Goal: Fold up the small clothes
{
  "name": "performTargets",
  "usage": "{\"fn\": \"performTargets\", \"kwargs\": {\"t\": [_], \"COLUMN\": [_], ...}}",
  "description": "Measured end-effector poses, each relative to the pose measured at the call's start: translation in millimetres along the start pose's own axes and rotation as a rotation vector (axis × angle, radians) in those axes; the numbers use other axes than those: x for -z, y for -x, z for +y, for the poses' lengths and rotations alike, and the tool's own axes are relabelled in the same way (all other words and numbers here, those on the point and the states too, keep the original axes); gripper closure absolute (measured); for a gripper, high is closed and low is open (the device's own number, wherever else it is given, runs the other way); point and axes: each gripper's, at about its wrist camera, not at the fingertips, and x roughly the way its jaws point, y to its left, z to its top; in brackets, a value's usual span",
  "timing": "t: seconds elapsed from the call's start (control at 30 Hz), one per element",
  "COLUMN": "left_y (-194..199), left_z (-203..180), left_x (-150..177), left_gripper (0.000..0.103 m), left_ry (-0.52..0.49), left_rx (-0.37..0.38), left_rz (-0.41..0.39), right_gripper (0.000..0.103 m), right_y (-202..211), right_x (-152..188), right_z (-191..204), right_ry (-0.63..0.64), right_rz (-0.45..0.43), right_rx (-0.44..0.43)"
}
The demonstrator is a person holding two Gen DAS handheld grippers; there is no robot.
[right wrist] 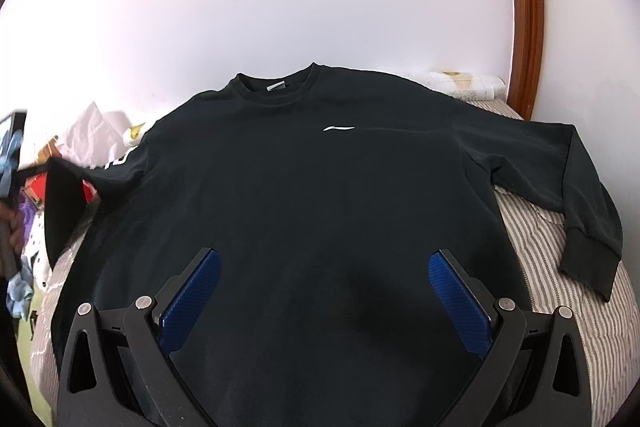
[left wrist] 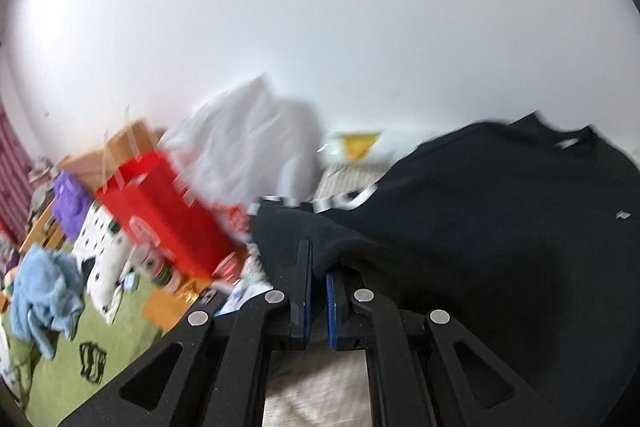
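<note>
A black long-sleeved sweatshirt [right wrist: 320,187] with a small white chest logo lies flat, front up, on a striped bed [right wrist: 560,307], collar at the far side. My right gripper [right wrist: 324,267] is open and empty, hovering over the shirt's lower middle. My left gripper [left wrist: 319,267] is shut on the cuff end of the shirt's left sleeve [left wrist: 304,231] and holds it lifted at the bed's left edge; the raised sleeve also shows in the right wrist view [right wrist: 66,195]. The right sleeve [right wrist: 580,195] lies bent on the bed.
Left of the bed, clutter lies on a green floor [left wrist: 120,347]: a red bag [left wrist: 164,219], a cardboard box [left wrist: 116,147], white plastic bags [left wrist: 248,147], a light blue cloth [left wrist: 44,291]. A white wall is behind; a brown wooden frame [right wrist: 528,7] stands at right.
</note>
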Motion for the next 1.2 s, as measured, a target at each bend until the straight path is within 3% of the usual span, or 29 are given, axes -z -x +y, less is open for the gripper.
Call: {"fn": "performTargets", "kwargs": {"t": [0.13, 0.3, 0.47, 0.6, 0.73, 0.8, 0.87, 1.03, 1.2], "left_y": [23, 33, 17, 7, 1, 2, 7, 26, 29], "left_z": [-61, -143, -203, -225, -226, -221, -209, -176, -107], "left_x": [-21, -18, 11, 34, 50, 55, 60, 72, 82], "left_gripper": [0.097, 0.097, 0.097, 0.095, 0.083, 0.067, 0.037, 0.033, 0.031], "left_ry": [-0.055, -0.155, -0.240, -0.272, -0.267, -0.249, -0.226, -0.198, -0.090], "left_rx": [0.078, 0.166, 0.195, 0.195, 0.206, 0.229, 0.266, 0.290, 0.293], "left_rz": [-0.062, -0.063, 0.019, 0.086, 0.142, 0.155, 0.144, 0.116, 0.103], "right_gripper": [0.001, 0.001, 0.001, 0.001, 0.001, 0.001, 0.001, 0.001, 0.001], "right_y": [-1, -1, 4, 5, 3, 1, 1, -4, -16], "right_x": [-7, -15, -14, -11, -11, -12, -12, -18, -34], "right_z": [-11, -27, -43, -52, -55, -52, -47, -23, 20], "right_ry": [0.017, 0.017, -0.004, -0.039, -0.047, -0.042, -0.030, 0.006, 0.061], "right_rz": [0.023, 0.045, 0.053, 0.064, 0.067, 0.069, 0.069, 0.062, 0.050], "right_rx": [0.082, 0.152, 0.162, 0.154, 0.153, 0.152, 0.152, 0.109, -0.007]}}
